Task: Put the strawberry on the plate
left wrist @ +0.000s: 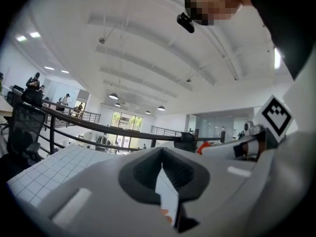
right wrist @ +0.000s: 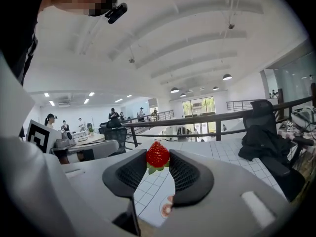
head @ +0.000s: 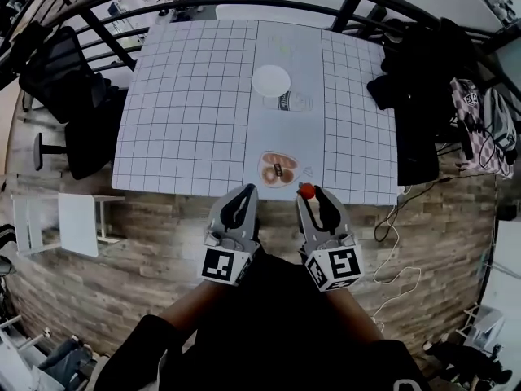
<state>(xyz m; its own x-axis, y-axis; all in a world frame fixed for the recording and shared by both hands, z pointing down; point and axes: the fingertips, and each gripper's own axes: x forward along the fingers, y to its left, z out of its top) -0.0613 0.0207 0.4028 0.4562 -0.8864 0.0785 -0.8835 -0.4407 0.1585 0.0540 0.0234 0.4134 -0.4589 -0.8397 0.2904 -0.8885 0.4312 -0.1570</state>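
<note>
A red strawberry (head: 306,191) with green leaves sits pinched between the tips of my right gripper (head: 307,194), just above the near edge of the gridded white table (head: 187,104). In the right gripper view the strawberry (right wrist: 157,154) is squeezed between both pads of that gripper (right wrist: 157,158). A small patterned plate (head: 278,169) lies on the table just ahead and left of it, and shows below the jaws as the plate (right wrist: 166,209). A plain white plate (head: 271,81) lies farther back. My left gripper (head: 246,191) is shut and empty, its jaws (left wrist: 161,156) meeting at the tip.
A clear bottle (head: 287,101) lies on its side just in front of the white plate. Black office chairs (head: 72,96) stand left of the table, and dark bags and clothes (head: 417,80) are piled at its right. A black railing (head: 244,6) curves behind. Cables (head: 391,259) trail on the wooden floor.
</note>
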